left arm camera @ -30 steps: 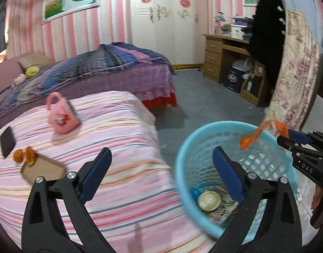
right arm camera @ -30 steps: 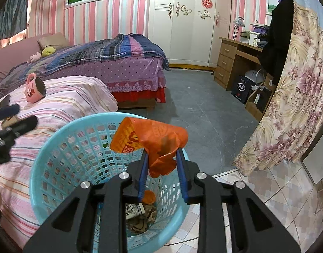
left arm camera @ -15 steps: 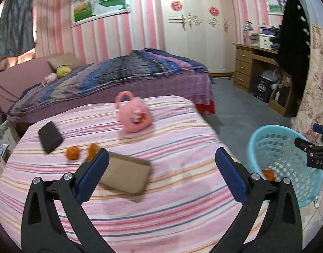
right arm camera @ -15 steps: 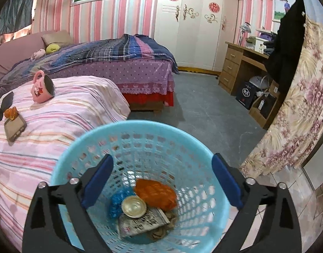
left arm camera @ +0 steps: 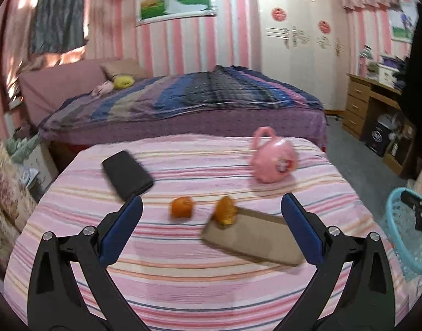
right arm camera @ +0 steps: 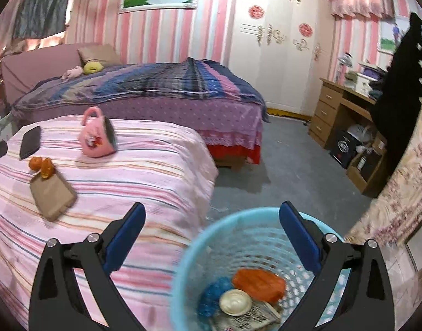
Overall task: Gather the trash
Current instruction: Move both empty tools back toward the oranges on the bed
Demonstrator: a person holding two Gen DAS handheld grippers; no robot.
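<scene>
A light blue trash basket [right arm camera: 249,220] stands on the floor beside the striped bed. Inside lie an orange wrapper [right arm camera: 259,281], a blue scrap, a round lid and printed paper. My right gripper [right arm camera: 212,237] is open and empty above the basket's rim. My left gripper [left arm camera: 211,226] is open and empty over the bed, facing two orange peel pieces [left arm camera: 181,207] [left arm camera: 224,214] that lie just beyond its fingertips. The basket's edge [left arm camera: 403,237] and the right gripper's tip show at the left wrist view's right side.
On the pink striped bed [left arm camera: 183,262] lie a brown flat pouch [left arm camera: 252,241], a black phone [left arm camera: 126,173] and a pink mug [left arm camera: 273,162]. A second bed [right arm camera: 155,88] stands behind. A wooden desk [right arm camera: 343,107] and floral curtain [right arm camera: 398,193] are at the right.
The right gripper opened and dropped the orange wrapper into the basket, then swung left. The left gripper swung from the basket to over the bed, facing the peels.
</scene>
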